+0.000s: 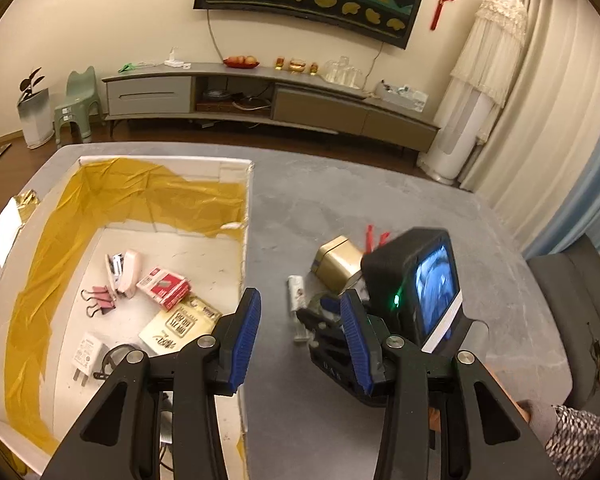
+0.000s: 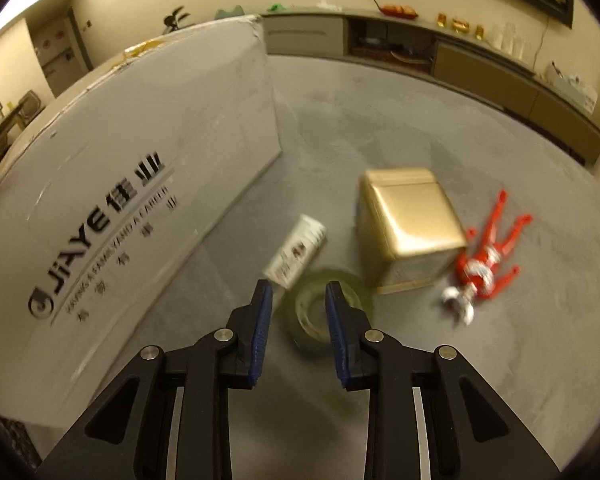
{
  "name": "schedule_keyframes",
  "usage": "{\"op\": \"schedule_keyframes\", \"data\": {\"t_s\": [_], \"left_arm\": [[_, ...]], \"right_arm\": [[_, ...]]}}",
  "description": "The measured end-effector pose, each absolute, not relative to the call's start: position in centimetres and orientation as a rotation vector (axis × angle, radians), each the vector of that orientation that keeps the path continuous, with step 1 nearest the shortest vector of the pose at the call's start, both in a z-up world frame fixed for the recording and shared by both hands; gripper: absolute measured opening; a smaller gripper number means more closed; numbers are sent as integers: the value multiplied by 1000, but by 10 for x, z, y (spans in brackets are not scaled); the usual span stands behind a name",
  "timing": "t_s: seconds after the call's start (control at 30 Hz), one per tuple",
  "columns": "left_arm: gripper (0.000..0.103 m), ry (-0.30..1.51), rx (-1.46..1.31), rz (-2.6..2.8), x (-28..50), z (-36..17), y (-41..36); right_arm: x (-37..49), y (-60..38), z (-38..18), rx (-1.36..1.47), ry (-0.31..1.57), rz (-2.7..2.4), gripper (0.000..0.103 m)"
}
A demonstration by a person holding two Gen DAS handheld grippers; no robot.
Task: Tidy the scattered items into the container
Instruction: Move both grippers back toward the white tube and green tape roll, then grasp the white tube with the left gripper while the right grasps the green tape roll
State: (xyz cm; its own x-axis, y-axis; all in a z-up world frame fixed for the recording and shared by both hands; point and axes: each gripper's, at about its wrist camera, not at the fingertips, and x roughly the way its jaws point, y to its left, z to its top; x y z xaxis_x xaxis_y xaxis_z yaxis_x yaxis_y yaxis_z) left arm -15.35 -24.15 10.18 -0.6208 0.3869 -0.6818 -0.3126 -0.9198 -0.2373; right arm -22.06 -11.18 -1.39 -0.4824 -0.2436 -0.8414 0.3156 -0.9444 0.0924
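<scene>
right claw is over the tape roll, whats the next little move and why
Probably lower the right claw and close on the green tape roll. Its jaws are open, one finger over the roll's hole and one outside its rim, and the roll lies flat on the grey table, not yet gripped.

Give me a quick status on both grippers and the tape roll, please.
Left gripper open, empty, over box wall. Right gripper open, straddling green tape roll, not gripped. White tube and gold tin close beside.

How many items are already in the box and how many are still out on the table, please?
In the box: 5 (stapler, staples box, binder clips, card, charger)
On the table: 4 (tape roll, tube, gold tin, red figure)
Total: 9
</scene>
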Motion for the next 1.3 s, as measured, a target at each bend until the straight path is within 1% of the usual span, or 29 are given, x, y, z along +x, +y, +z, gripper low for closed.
{"op": "schedule_keyframes", "data": {"t_s": [0.03, 0.13, 0.23, 0.33, 0.4, 0.43, 0.53, 0.63, 0.77, 0.8, 0.83, 0.9, 1.03, 1.1, 1.13, 1.17, 1.2, 1.27, 1.3], "left_arm": [[43, -133, -1082, 2519, -153, 103, -240], [43, -124, -1081, 2501, -154, 102, -231], [43, -92, -1103, 2495, -155, 95, -219], [44, -99, -1122, 2513, -159, 91, -214], [44, -112, -1129, 2525, -161, 91, -214], [44, -123, -1123, 2539, -162, 92, -215], [44, -203, -1098, 2595, -165, 98, -226], [44, -302, -1077, 2610, -168, 104, -239], [44, -283, -1070, 2599, -167, 107, -240], [44, -275, -1076, 2594, -166, 107, -240], [44, -271, -1079, 2588, -165, 107, -240], [44, -273, -1074, 2576, -163, 108, -241], [44, -303, -1051, 2556, -160, 114, -244], [44, -309, -1056, 2533, -157, 113, -242], [44, -302, -1066, 2518, -156, 112, -239], [44, -290, -1080, 2505, -154, 110, -236], [44, -279, -1092, 2493, -152, 108, -233], [44, -256, -1111, 2470, -145, 104, -226], [46, -241, -1120, 2463, -141, 102, -223]], "right_arm": [[-214, -104, -16, 1407, 93, -2438, 19], [-186, -87, -20, 1418, 154, -2427, 19], [-175, -65, -16, 1384, 41, -2414, 19], [-175, -51, -13, 1361, 77, -2459, 21], [-179, -44, -8, 1344, 45, -2457, 27], [-181, -43, -3, 1323, 23, -2456, 28], [-193, -52, 6, 1284, -36, -2419, 31], [-211, -75, 4, 1290, -83, -2365, 31], [-236, -114, -16, 1341, 26, -2372, 31], [-240, -118, -24, 1365, 46, -2368, 25], [-240, -121, -26, 1366, 74, -2366, 11], [-227, -124, -26, 1366, 160, -2364, 11], [-179, -112, -24, 1418, 129, -2278, 11], [-156, -108, -20, 1426, 85, -2221, 13], [-150, -104, -16, 1412, 69, -2218, 17], [-143, -94, -9, 1388, 53, -2248, 35], [-137, -81, -4, 1366, 44, -2300, 47], [-135, -59, 3, 1346, 34, -2391, 47], [-139, -50, 4, 1349, 31, -2426, 47]]}}
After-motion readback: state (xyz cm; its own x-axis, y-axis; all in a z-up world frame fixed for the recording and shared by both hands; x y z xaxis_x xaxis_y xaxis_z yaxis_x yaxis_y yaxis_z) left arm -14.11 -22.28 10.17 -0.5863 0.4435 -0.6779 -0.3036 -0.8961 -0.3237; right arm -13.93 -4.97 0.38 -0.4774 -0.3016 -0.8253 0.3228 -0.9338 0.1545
